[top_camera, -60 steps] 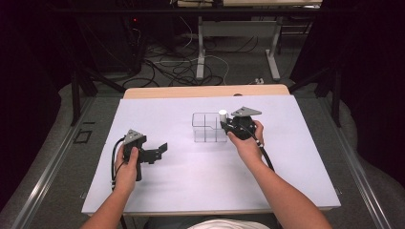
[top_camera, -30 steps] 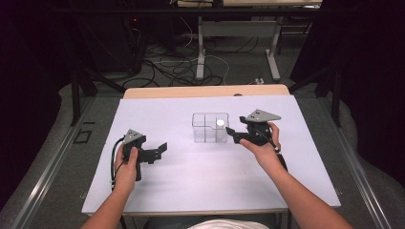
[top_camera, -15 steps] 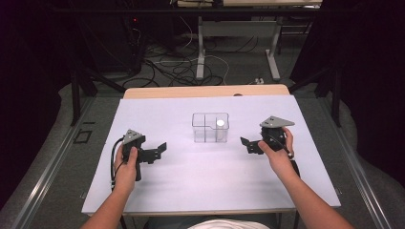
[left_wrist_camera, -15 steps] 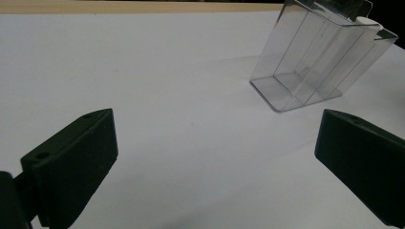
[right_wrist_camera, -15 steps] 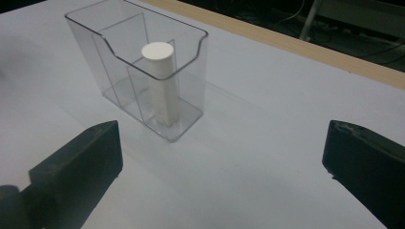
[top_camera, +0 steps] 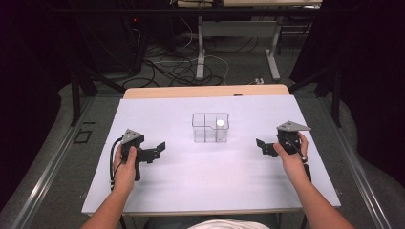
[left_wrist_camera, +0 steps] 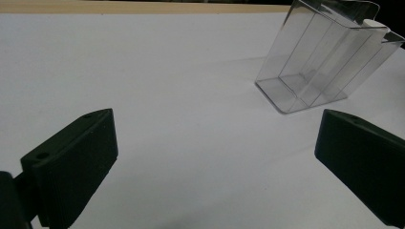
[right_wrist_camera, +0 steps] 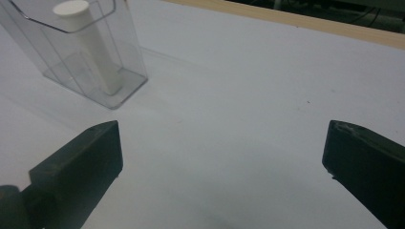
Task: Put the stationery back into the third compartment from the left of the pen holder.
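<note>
A clear plastic container (top_camera: 209,128) with divided compartments stands at the middle of the white table (top_camera: 210,186). A white cylinder (top_camera: 220,123) stands upright in its right rear compartment. My left gripper (top_camera: 155,151) rests open at the left, its jaws pointing toward the container. My right gripper (top_camera: 264,147) is open at the right, well apart from the container. In the left gripper view the container (left_wrist_camera: 321,59) lies ahead to the right of the open left gripper (left_wrist_camera: 217,143). In the right gripper view the cylinder (right_wrist_camera: 93,45) shows inside the container (right_wrist_camera: 122,71), upper left of the open right gripper (right_wrist_camera: 222,152).
The white sheet covers a wooden table whose bare strip (top_camera: 205,91) shows at the far edge. Behind the table, cables (top_camera: 176,62) and desk legs (top_camera: 200,52) lie on the floor. Dark space surrounds the table on both sides.
My right gripper let go of the white cylinder in the container, then drew back to the right and toward the person. The left gripper has stayed still.
</note>
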Motion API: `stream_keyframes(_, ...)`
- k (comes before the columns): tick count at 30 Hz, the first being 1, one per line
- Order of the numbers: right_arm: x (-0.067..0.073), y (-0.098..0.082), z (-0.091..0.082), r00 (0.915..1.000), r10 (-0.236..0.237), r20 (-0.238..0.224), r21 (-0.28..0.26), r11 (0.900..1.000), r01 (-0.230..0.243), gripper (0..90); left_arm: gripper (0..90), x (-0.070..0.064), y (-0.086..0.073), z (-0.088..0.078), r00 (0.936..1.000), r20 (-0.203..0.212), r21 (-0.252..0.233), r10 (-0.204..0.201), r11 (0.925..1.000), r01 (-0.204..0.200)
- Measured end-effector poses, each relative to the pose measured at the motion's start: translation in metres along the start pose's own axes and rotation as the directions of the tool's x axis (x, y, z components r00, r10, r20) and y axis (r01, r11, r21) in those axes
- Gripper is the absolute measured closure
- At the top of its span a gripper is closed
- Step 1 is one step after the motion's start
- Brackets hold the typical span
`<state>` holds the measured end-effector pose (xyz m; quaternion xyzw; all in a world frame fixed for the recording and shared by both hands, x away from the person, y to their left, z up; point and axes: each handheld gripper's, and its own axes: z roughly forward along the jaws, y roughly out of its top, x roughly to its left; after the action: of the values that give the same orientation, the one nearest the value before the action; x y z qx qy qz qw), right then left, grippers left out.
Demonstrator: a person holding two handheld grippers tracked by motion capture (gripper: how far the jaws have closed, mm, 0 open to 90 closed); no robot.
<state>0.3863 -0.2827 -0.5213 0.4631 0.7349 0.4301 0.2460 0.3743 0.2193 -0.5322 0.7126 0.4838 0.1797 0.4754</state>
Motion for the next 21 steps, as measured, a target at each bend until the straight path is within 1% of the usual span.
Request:
stream_keyframes(7, -0.014, -0.01, 0.002, 0.9989, 0.037, 0.029, 0.016, 0.999, -0.038, 0.0, 0.6, 0.0, 0.0, 0.0, 1.0, -0.003, -0.007, -0.007, 1.0, 0.007)
stream_keyframes(10, -0.018, -0.014, 0.002, 0.9981, 0.052, 0.033, 0.025, 0.998, -0.052, 0.0, 0.6, 0.0, 0.0, 0.0, 1.0, -0.003, -0.005, -0.009, 0.9999, 0.009)
stream_keyframes(11, -0.02, -0.015, 0.002, 0.9975, 0.06, 0.037, 0.026, 0.998, -0.061, 0.0, 0.6, 0.001, 0.0, 0.0, 1.0, -0.003, -0.008, -0.005, 1.0, 0.005)
stream_keyframes(14, -0.025, -0.018, 0.001, 0.9952, 0.082, 0.053, 0.025, 0.996, -0.083, 0.0, 0.6, 0.002, 0.0, 0.0, 1.0, -0.003, -0.006, -0.009, 0.9999, 0.009)
stream_keyframes(18, -0.03, -0.023, 0.001, 0.9916, 0.115, 0.059, 0.028, 0.993, -0.117, 0.0, 0.6, 0.003, 0.0, 0.0, 0.9999, -0.006, -0.007, -0.012, 0.9999, 0.012)
stream_keyframes(21, -0.031, -0.025, 0.001, 0.9901, 0.126, 0.061, 0.032, 0.991, -0.128, 0.0, 0.6, 0.003, 0.0, 0.0, 0.9999, -0.007, -0.004, -0.009, 1.0, 0.009)
